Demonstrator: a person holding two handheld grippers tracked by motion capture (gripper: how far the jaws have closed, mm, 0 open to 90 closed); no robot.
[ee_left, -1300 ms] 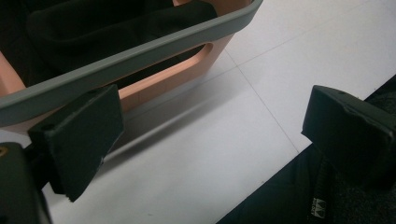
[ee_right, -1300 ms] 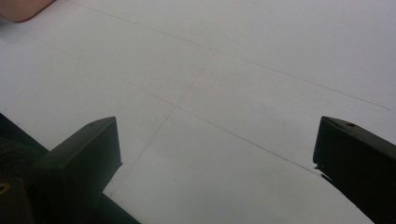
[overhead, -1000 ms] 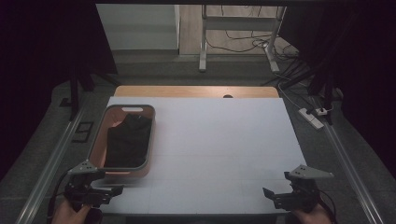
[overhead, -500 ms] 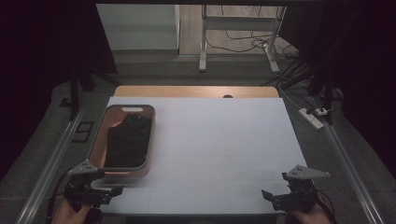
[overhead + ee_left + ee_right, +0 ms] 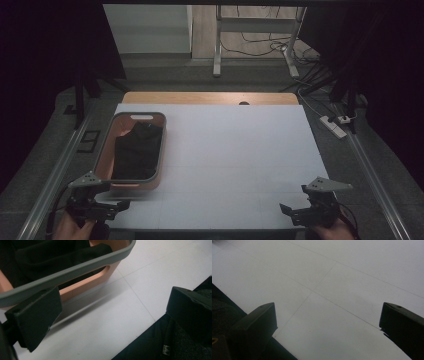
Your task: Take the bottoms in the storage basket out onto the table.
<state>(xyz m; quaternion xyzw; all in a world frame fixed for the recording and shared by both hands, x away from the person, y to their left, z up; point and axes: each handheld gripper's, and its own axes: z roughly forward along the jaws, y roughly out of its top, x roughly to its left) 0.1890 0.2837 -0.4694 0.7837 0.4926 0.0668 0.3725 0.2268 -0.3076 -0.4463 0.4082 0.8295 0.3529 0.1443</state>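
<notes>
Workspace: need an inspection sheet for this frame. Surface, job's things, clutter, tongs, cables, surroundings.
Surface: white tabletop with faint grid lines, wooden strip along the far edge.
Job's things: orange basket with grey rim at the table's left side, dark cloth inside.
Clutter: nothing seen on the tabletop.
Tongs: left tongs open at the near left, by the basket's near end; right tongs open at the near right, over bare table. Neither holds anything.
Cables: loose cables on the floor beyond the table; power strip at right.
Surroundings: dark curtains either side, metal frame legs behind.
</notes>
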